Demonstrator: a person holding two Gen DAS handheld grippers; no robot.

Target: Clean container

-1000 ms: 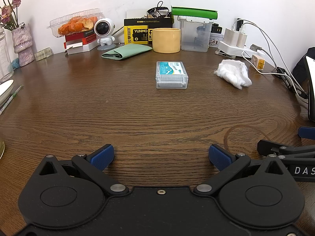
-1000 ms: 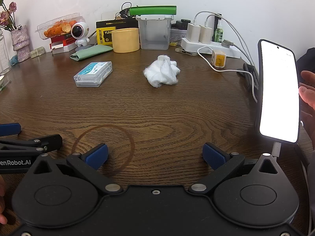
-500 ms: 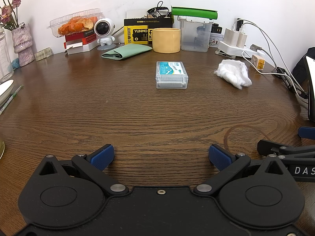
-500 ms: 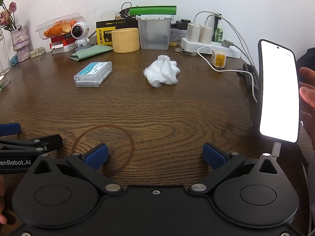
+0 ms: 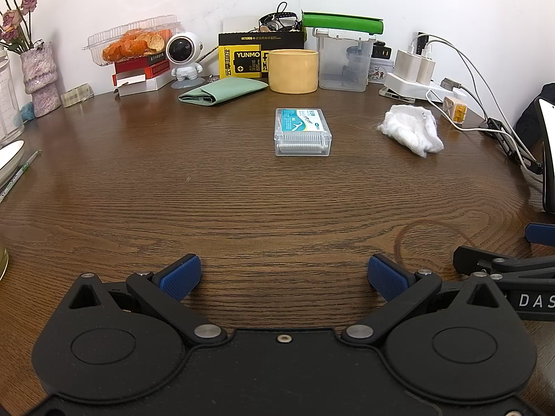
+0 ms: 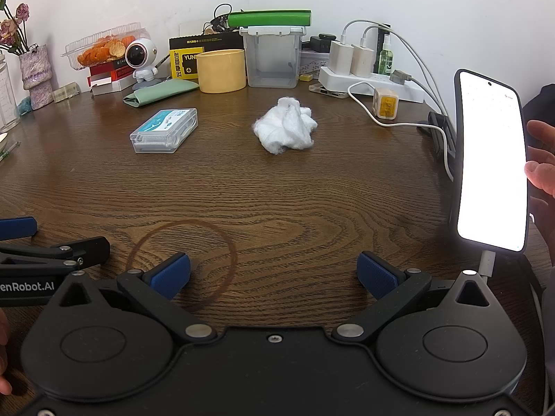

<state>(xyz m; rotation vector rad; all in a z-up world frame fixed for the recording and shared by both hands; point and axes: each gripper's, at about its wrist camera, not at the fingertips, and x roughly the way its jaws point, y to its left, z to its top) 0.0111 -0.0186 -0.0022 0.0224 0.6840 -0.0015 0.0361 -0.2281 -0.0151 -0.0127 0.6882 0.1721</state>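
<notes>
A clear flat plastic container [image 5: 302,132] with a blue-green label lies on the brown wooden table, straight ahead of my left gripper [image 5: 283,276]; it also shows in the right wrist view [image 6: 164,130] at the left. A crumpled white cloth [image 6: 285,129] lies ahead of my right gripper [image 6: 274,274] and shows in the left wrist view [image 5: 412,129] at the right. Both grippers are open, empty, low near the table's front, well short of both things.
At the back stand a yellow cup [image 5: 293,70], a clear lidded bin [image 5: 344,59], a folded green cloth [image 5: 223,92], a robot figurine [image 5: 184,56], boxes and a power strip [image 6: 367,75] with cables. A lit phone [image 6: 492,159] stands at the right by a hand.
</notes>
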